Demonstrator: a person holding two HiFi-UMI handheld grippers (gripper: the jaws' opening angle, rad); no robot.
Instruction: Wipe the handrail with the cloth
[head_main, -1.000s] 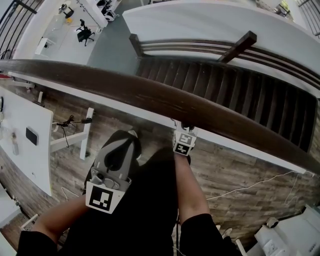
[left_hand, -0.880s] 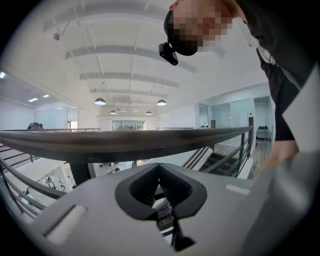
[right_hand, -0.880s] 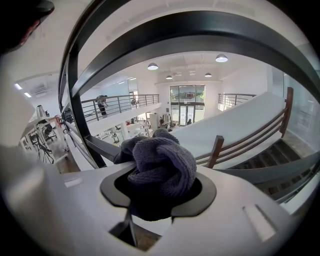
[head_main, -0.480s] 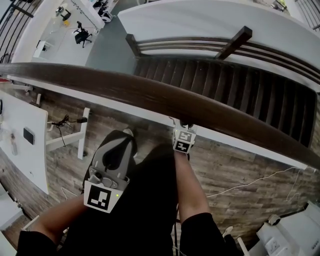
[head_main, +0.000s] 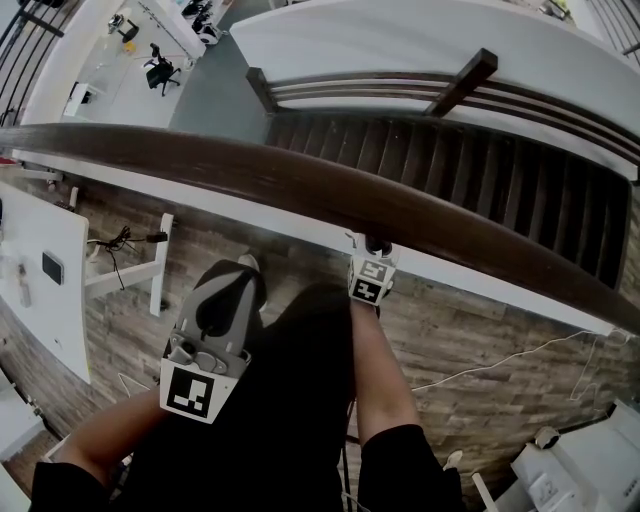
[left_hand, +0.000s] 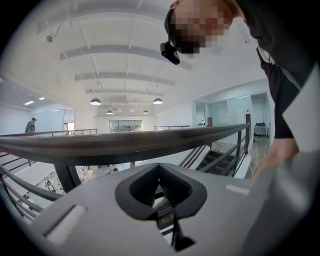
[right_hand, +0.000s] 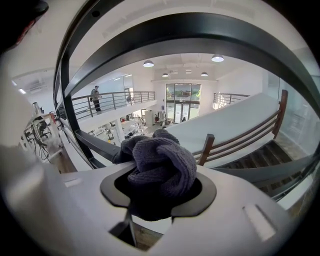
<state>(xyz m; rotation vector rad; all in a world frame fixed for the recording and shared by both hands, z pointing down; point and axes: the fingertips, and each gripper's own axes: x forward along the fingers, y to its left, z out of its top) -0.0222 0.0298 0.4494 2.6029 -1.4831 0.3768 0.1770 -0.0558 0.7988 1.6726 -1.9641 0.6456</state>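
Right tool (head_main: 372, 252) clamps bunched grey-purple cloth (right_hand: 160, 167), held up just under near edge of dark wooden handrail (head_main: 300, 190); cannot tell if cloth touches rail. Left tool (head_main: 240, 272) lower, apart from rail, jaws together, nothing between. Staircase (head_main: 480, 190) beyond rail.

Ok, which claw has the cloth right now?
The right claw: it is shut on the bunched dark cloth, close by the handrail. The left claw is shut on nothing, farther from the rail.

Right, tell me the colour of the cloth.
The cloth is dark greyish-purple, seen best in the right gripper view.
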